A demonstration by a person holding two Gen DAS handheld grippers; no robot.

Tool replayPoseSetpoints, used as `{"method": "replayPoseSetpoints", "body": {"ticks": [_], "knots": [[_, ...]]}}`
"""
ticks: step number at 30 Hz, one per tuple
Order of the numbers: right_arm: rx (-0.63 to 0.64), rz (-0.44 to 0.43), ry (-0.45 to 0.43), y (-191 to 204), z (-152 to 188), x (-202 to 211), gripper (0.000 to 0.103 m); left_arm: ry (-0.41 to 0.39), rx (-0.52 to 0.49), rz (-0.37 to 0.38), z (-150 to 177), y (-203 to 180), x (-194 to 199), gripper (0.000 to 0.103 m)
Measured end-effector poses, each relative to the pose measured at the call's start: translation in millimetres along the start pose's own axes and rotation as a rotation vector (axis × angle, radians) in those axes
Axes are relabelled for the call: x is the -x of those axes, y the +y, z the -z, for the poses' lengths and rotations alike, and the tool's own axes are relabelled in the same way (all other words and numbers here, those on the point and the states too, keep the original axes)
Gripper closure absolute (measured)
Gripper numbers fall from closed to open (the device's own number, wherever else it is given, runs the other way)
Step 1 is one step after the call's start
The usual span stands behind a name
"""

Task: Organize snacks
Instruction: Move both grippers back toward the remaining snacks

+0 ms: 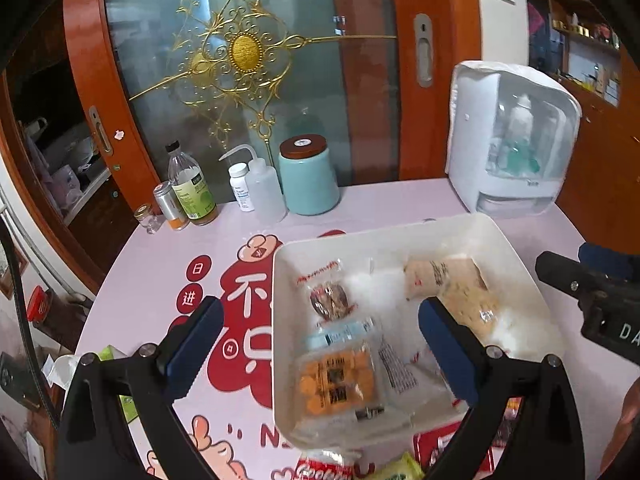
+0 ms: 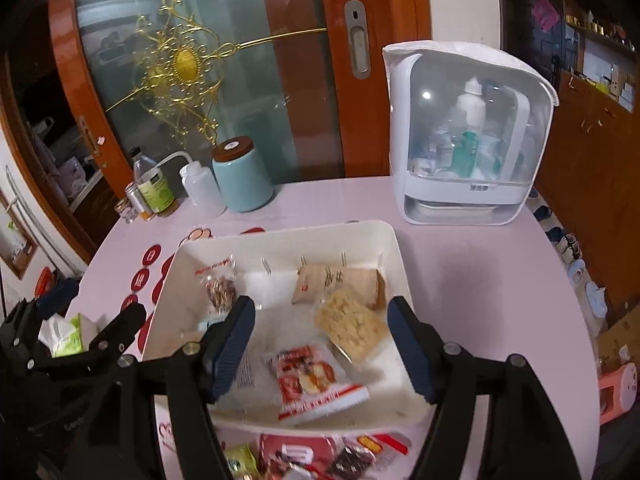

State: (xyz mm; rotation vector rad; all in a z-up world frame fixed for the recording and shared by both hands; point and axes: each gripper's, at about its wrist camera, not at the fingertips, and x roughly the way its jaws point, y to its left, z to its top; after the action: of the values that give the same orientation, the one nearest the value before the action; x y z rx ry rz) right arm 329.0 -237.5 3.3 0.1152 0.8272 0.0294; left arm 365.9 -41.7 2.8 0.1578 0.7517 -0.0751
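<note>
Both grippers empty with jaws apart over the white tray point(image 2: 384, 240): loose snacks point(image 2: 304, 460) lie on the table just below my right gripper point(image 2: 320, 344), nearer it than the left gripper point(image 1: 316, 344), so right goes first.

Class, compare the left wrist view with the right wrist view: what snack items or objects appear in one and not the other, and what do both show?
Only the left wrist view shows the orange packet in the tray and the small white pill bottle. Only the right wrist view shows the red-and-white packet in the tray and shoes on the floor. Both show the white tray, the teal canister and the white cabinet.
</note>
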Motion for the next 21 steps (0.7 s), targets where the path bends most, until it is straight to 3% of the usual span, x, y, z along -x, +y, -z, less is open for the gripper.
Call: {"method": "replayPoseSetpoints", "body": {"ticks": [6,12,21], "knots": [[0.024,0.027,0.008,-10,32,42,0.034,0.005,-0.031,0.049,21,-3,33,0.006],[0.057,0.139,-0.032,-12,66,91,0.034,0.006,-0.032,0.13,41,-5,71,0.006],[0.038,0.113,-0.034,-25,116,137,0.034,0.014,-0.097,0.237,85,-20,120,0.006]]}}
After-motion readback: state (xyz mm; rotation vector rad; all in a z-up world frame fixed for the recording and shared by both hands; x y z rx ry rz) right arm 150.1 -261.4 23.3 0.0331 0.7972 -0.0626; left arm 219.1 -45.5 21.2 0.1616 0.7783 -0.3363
